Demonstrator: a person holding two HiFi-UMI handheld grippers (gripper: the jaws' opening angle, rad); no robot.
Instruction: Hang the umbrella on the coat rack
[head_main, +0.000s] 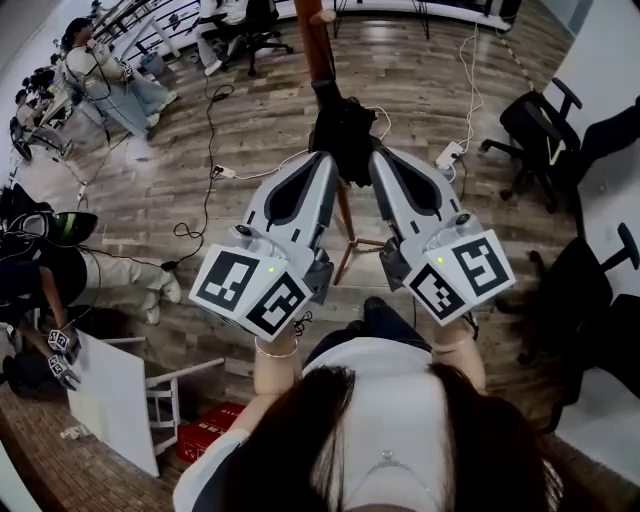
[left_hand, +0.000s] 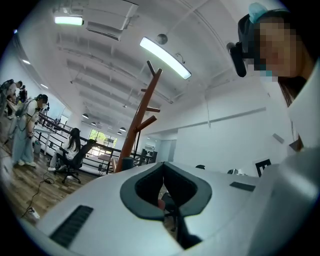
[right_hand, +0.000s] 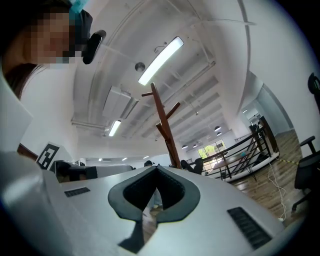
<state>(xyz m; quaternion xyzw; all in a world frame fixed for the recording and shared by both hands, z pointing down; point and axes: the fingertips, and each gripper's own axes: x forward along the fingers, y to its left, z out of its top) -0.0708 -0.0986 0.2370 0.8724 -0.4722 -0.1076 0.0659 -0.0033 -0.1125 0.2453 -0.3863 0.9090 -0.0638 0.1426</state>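
Looking down, head view: black umbrella (head_main: 343, 130) bunched against coat rack (head_main: 318, 40) pole, just past tips of left gripper (head_main: 325, 160) and right gripper (head_main: 378, 160). Left gripper view: jaws pressed together, nothing between. Right gripper view: same. Hanging looks nearly done; peg hold unconfirmed.

A black folded fabric umbrella (head_main: 343, 135) sits bunched against the upright pole of a brown wooden coat rack (head_main: 317, 45).
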